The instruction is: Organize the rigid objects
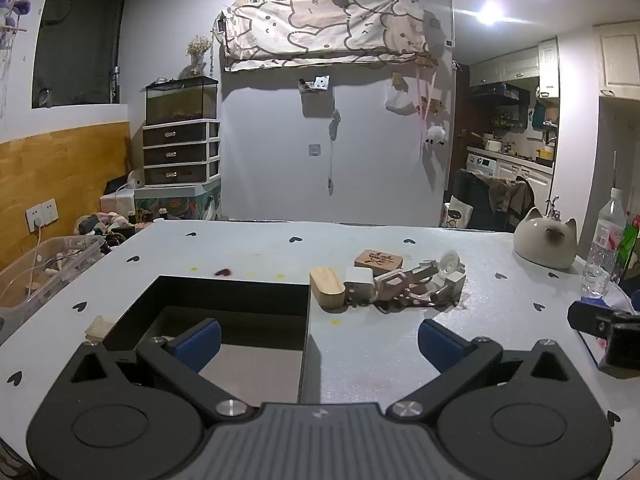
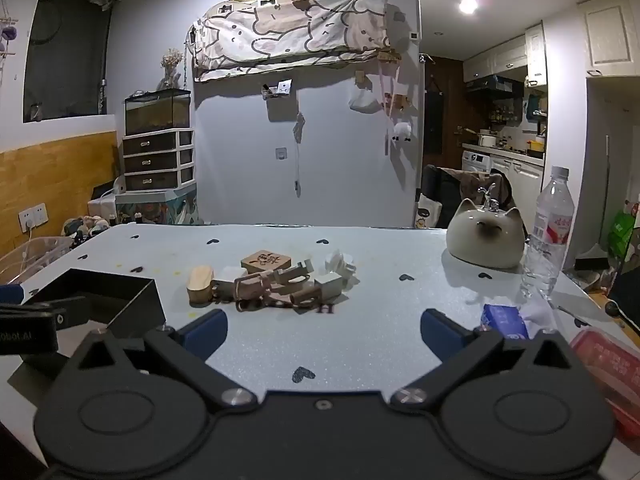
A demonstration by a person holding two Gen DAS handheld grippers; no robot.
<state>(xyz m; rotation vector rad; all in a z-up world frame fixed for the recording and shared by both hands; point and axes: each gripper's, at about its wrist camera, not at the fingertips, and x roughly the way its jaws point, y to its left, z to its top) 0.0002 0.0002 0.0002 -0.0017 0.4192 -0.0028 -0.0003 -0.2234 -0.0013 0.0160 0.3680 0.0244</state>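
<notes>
Both grippers hover low over the near edge of the table, each with its blue-padded fingers spread wide and nothing between them: the left gripper sits above the near right corner of an open black box, its left finger over the box's interior and its right finger over bare tabletop, while the right gripper hangs over the heart-dotted surface further right. The box rests toward the table's left side, and nothing is visible inside it from the left wrist view. Just beside the box's right wall lies a cluster of small rigid objects near the middle of the table: a rounded wooden block closest to the box, a white plug adapter touching it, an engraved wooden square behind, and a tangle of pinkish clips and white pieces to the right, too jumbled to separate. Toward the far right corner stand a cat-shaped ceramic jar and a plastic water bottle just beside it. A blue tissue pack lies near the right edge.
</notes>
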